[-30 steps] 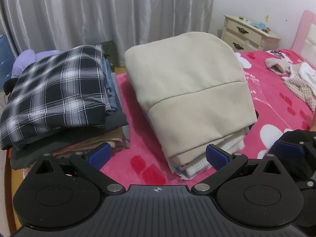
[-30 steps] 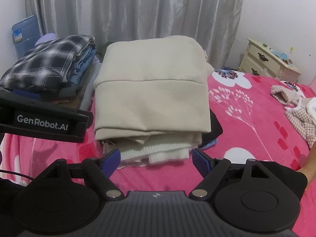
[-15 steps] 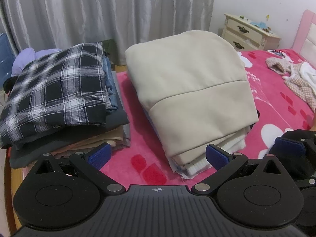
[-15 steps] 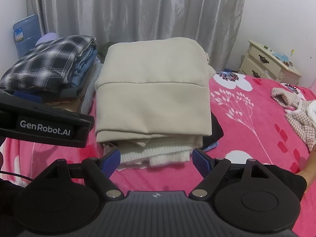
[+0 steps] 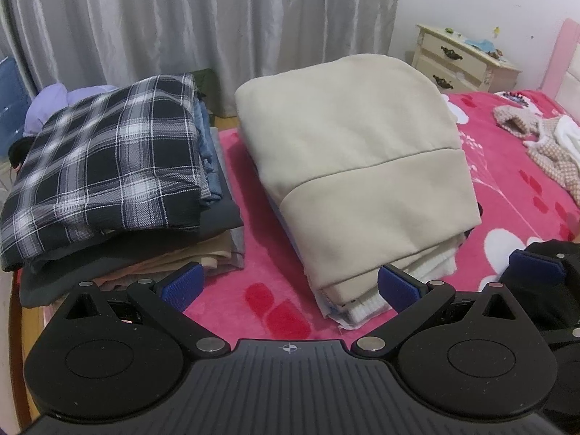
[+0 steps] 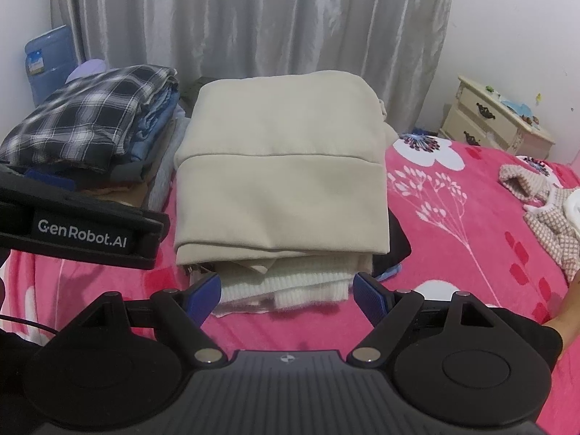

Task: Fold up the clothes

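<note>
Beige garment [image 6: 279,170] lies folded atop the middle stack on the pink blanket [image 6: 453,224], left gripper [image 5: 288,286] and right gripper [image 6: 286,290] both spread and empty (neither touching cloth); next, square stack edges gently.

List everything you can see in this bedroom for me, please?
folded beige garment: one, beige, top of middle pile
plaid shirt: one, black-white, top of left pile
blanket: one, pink floral, covering bed
checked garment: one, tan-white, unfolded, right on bed
nightstand: one, cream, by wall
curtain: grey, behind piles
water jug: one, blue, left corner
left gripper: black, blue pads, open, empty
right gripper: same, open, empty
</note>
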Demonstrator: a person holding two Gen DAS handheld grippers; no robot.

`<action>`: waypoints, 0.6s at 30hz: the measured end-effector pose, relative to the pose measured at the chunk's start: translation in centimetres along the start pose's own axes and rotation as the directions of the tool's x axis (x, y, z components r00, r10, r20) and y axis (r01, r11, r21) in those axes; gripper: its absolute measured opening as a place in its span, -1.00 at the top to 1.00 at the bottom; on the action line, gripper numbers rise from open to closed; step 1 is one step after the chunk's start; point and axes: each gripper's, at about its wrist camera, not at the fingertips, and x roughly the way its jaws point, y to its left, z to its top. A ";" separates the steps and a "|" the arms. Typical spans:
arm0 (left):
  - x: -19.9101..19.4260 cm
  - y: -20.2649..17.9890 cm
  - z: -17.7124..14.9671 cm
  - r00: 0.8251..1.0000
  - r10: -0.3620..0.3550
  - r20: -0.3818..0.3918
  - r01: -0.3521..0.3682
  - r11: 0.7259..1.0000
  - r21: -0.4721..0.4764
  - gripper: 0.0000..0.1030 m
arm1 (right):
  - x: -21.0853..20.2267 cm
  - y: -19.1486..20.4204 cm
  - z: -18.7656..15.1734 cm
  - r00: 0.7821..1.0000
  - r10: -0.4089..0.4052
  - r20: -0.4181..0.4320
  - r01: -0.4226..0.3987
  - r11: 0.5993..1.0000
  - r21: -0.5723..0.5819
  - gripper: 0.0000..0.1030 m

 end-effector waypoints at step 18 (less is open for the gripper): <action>0.9 0.5 0.3 1.000 0.003 -0.019 -0.003 1.000 -0.005 -0.99 | 0.4 0.0 0.5 1.000 0.001 -0.001 -0.001 1.000 0.002 -0.61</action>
